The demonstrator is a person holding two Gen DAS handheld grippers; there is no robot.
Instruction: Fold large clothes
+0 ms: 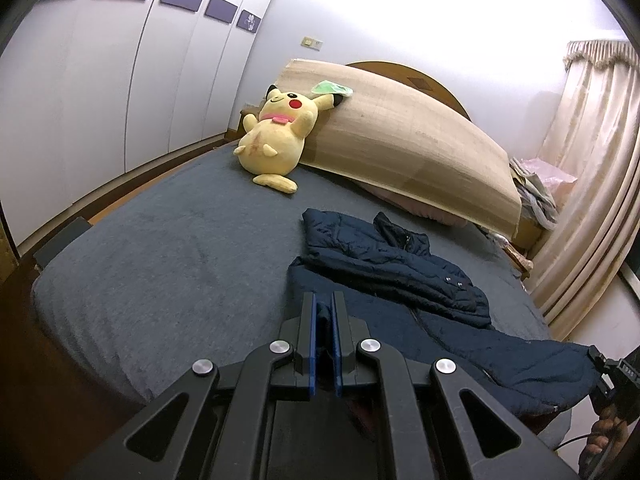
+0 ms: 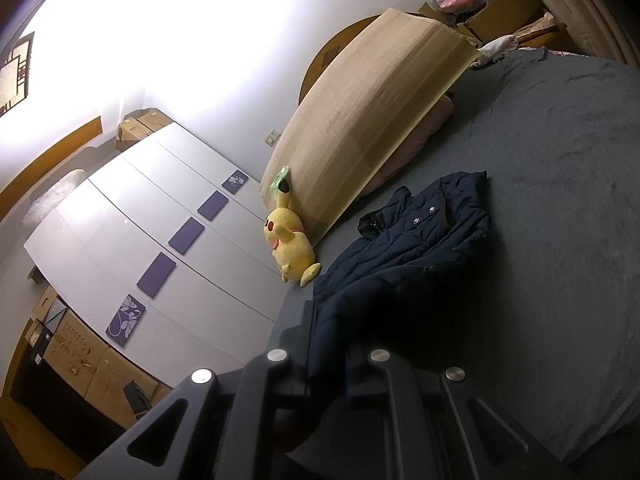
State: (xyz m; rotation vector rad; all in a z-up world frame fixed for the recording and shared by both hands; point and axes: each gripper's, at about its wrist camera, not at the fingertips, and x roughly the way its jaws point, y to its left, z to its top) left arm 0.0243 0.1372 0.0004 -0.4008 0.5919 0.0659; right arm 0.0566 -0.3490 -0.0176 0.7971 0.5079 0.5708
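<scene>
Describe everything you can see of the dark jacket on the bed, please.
The jacket is a navy quilted puffer with a collar, a zip and small metal snaps. It lies crumpled, partly folded, on the grey bed, apart from the plush toy. Its near hem is lifted: the left gripper and the right gripper are each shut on one part of it.
</scene>
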